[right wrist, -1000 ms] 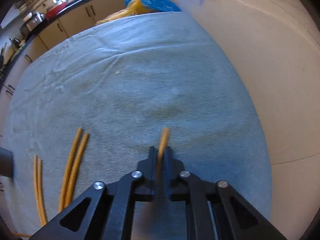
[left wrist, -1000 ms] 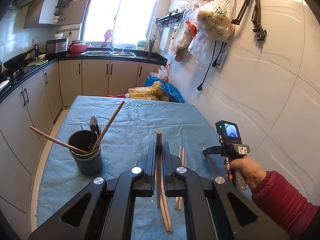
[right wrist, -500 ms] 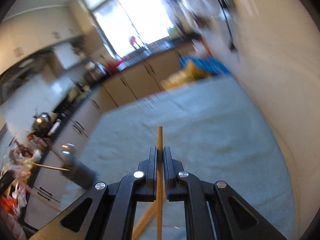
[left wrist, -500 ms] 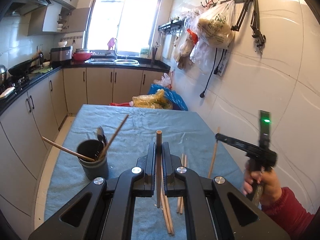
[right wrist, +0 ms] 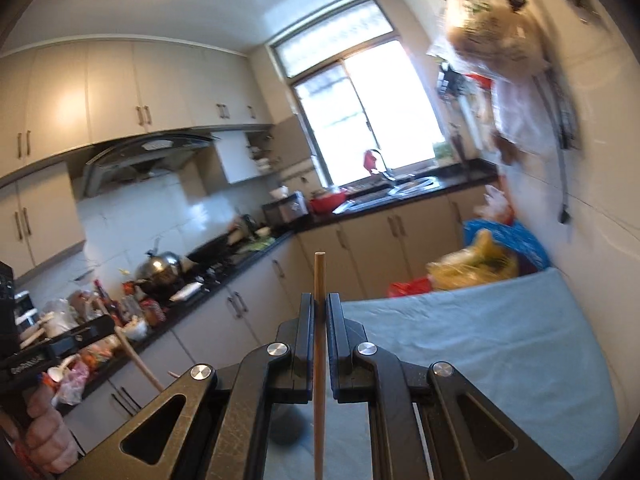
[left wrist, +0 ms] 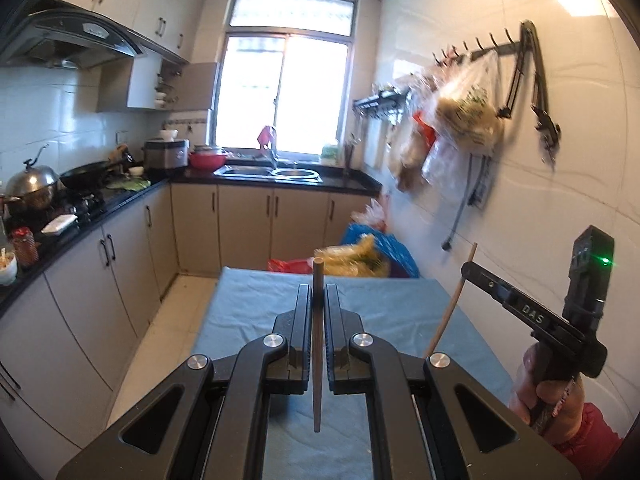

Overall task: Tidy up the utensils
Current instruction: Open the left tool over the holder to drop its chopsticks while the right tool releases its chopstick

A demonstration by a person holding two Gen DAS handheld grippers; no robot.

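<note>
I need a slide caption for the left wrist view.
Left gripper clamps an upright chopstick above the blue-covered table.

Both grippers raised, jaws clamped

Left gripper (left wrist: 318, 300) pinched tight on a dark chopstick (left wrist: 317, 344) — right gripper (right wrist: 319, 312) likewise on a pale chopstick (right wrist: 319, 364); right hand (left wrist: 548, 396) in a red sleeve (left wrist: 588, 440), wrapped around its handle.

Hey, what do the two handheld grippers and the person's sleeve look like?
Both grippers, left gripper and right gripper, are black plastic with flat parallel fingers and silver pivot bolts. The right one carries white lettering and a green indicator light. The sleeve is red.
</note>
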